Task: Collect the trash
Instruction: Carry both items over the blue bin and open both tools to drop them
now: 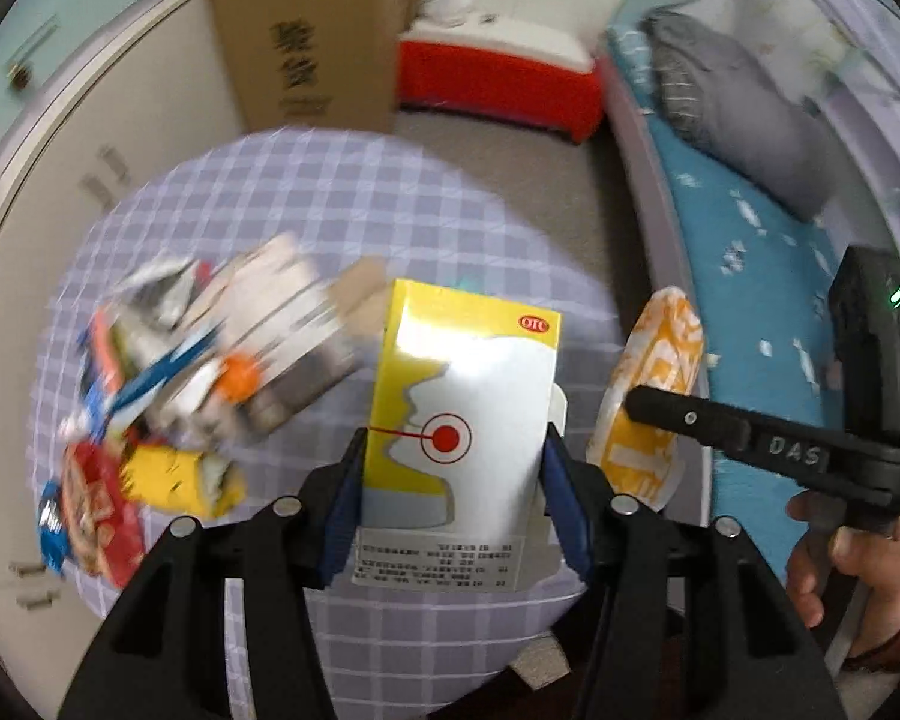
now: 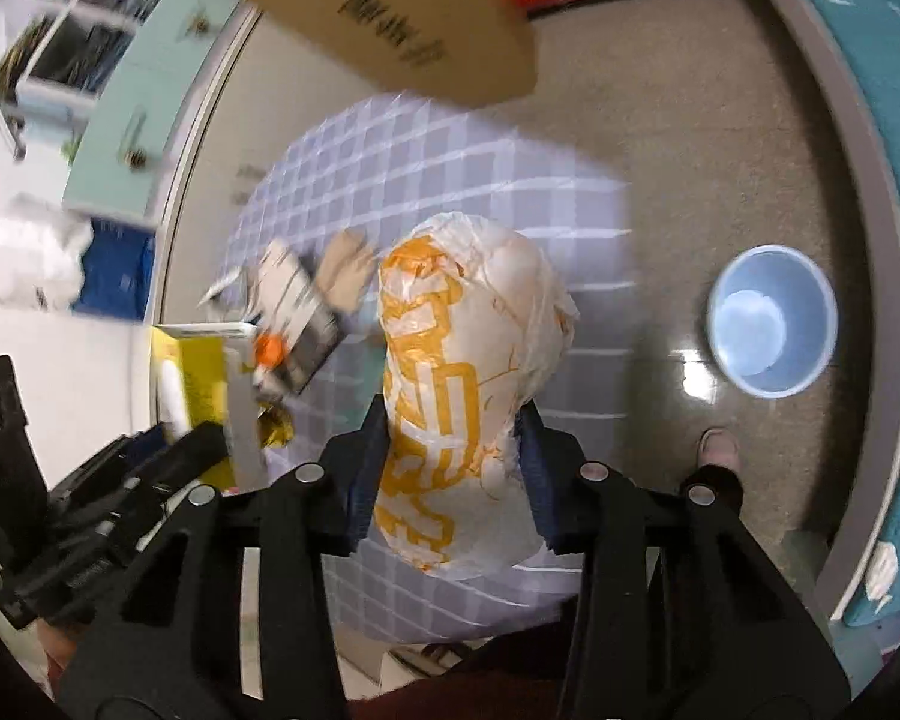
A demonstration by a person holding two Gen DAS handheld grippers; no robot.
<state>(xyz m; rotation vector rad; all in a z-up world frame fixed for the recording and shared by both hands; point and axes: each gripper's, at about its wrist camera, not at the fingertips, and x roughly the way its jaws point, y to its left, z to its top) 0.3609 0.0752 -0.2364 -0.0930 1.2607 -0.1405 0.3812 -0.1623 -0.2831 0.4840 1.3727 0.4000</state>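
My left gripper (image 1: 455, 450) is shut on a yellow and white medicine box (image 1: 462, 414), held upright above the checked tablecloth (image 1: 330, 192). My right gripper (image 2: 453, 432) is shut on a crumpled white plastic bag with orange print (image 2: 450, 372), lifted over the table. In the left wrist view that bag (image 1: 648, 402) shows at the right, beside the right gripper's black finger (image 1: 690, 420). In the right wrist view the medicine box (image 2: 195, 372) shows at the left edge. A heap of wrappers and small cartons (image 1: 198, 360) lies on the cloth's left side.
A light blue bin (image 2: 771, 330) stands on the floor to the right of the table. A tall cardboard box (image 1: 312, 36) and a red stool (image 1: 498, 84) stand beyond the table. A bed with a blue sheet (image 1: 762, 300) runs along the right. A person's shoe (image 2: 717, 447) is near the bin.
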